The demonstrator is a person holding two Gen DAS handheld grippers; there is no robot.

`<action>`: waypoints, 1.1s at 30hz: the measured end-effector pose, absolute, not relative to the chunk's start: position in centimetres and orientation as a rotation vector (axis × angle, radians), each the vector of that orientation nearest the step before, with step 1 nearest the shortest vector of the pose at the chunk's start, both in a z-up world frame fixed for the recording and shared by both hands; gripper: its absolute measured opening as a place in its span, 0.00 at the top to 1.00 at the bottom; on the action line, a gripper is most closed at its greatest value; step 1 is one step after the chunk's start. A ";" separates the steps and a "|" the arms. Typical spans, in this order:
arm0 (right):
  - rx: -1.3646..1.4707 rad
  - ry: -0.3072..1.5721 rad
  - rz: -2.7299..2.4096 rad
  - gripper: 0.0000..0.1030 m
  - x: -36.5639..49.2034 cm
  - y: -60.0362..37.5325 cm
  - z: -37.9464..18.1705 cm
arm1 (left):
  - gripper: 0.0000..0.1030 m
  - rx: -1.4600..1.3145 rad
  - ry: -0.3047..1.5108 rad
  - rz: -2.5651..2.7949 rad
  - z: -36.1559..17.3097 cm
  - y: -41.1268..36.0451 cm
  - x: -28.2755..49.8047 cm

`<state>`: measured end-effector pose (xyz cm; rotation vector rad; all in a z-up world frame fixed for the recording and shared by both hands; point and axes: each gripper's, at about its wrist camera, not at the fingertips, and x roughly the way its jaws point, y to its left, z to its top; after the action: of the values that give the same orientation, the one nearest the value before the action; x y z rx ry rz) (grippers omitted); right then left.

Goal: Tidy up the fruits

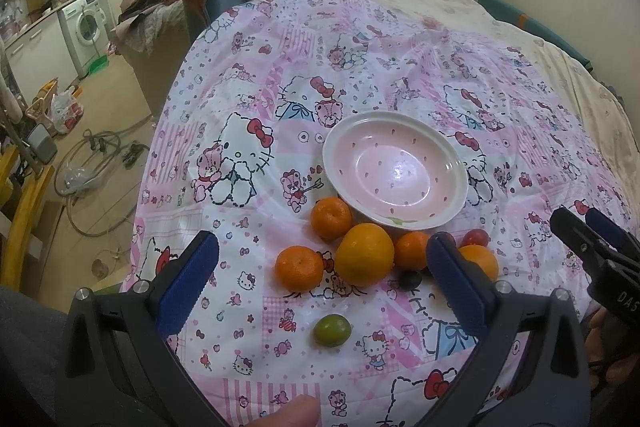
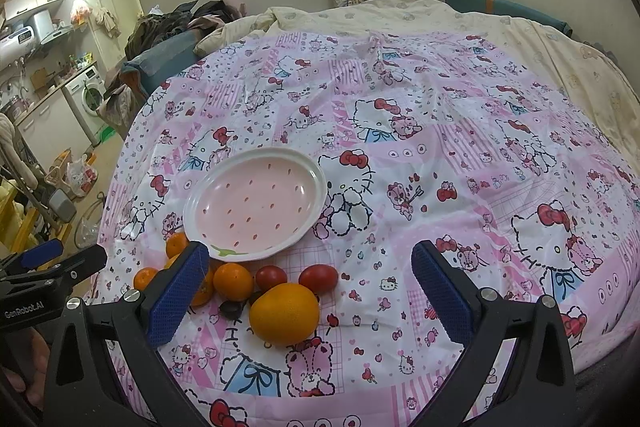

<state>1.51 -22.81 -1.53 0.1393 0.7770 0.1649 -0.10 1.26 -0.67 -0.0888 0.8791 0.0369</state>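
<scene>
Fruits are lying loose just before the empty bowl, both claws gaping unladen, and the round, firm orange is probably wanting a grip across its widest middle.

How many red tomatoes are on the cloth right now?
2. One tomato sits beside a mandarin, the other tomato just right of it, below the plate. Others may be hidden.

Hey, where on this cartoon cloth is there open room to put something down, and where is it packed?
Open: the cloth right of and beyond the empty pink plate, and the strip around the lone green fruit. Packed: the plate's near rim, where oranges, tomatoes and a dark fruit cluster.
</scene>
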 end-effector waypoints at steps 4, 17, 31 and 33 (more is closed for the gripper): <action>0.139 0.776 0.165 0.00 1.5 -22.8 -1.5 | 0.01 -0.089 0.880 0.038 -0.6 1.2 -0.1; 0.141 0.776 0.166 0.00 1.5 -22.8 -1.5 | 0.01 -0.087 0.880 0.038 -0.7 1.3 -0.1; 0.139 0.776 0.166 0.00 1.3 -22.5 -1.8 | 0.01 -0.085 0.881 0.039 -0.8 1.4 0.1; 0.133 0.778 0.170 0.00 1.1 -22.7 -1.8 | 0.01 -0.083 0.881 0.039 -0.9 1.5 0.1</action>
<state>1.14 -22.67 -1.75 0.1331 0.7785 0.1700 0.13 1.54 -0.88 -0.0835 0.8811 0.0393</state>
